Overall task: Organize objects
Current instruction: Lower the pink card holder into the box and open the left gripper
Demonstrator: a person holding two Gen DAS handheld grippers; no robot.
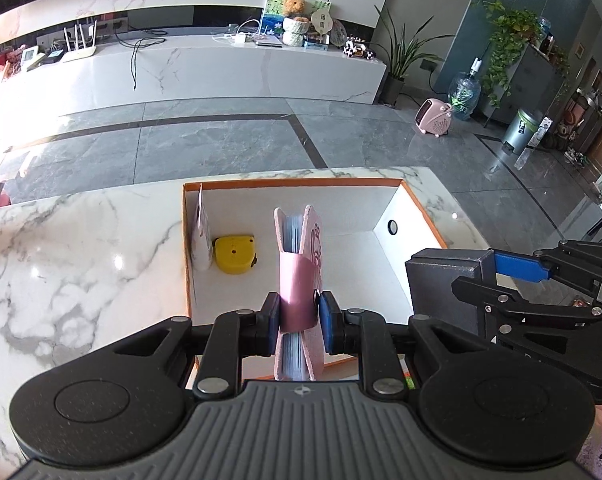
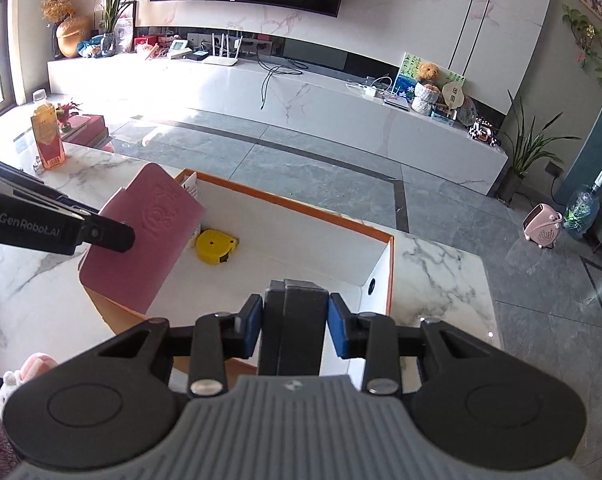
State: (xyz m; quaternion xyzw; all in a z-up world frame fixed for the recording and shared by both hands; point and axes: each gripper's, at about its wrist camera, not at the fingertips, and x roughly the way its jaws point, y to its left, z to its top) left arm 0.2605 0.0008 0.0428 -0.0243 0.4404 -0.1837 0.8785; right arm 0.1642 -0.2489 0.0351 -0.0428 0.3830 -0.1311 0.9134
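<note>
Pink notebook [image 1: 301, 280]: it stands on edge between the blue pads of the left claw [image 1: 299, 316], which is clamped on its closing strap; it hangs above the open box [image 1: 385, 182], over the left part of the middle.
Left claw risk: the grip is only on the strap and near one end of the book, so I judge the cover can swing or slide out if the hand tilts fast.
Dark case [image 2: 295, 320]: the right claw [image 2: 294, 330] is clamped on its two sides, above the near right part of the box.
Right claw risk: the case looks smooth and heavy for so narrow a hold; it can slip down and fall hard on the box floor.
Between the claws: in the left wrist view the right claw is just beside the left one, so the two can knock together if both go down at once.
Yellow tape measure [image 1: 235, 254]: it lies on the box floor at the left, near a white packet [image 1: 202, 236] leaning on the wall; a book set down there can land on it and stay crooked.
Box on the desk [image 1: 81, 240]: its near wall is under both claws, and a low claw can push the box.
</note>
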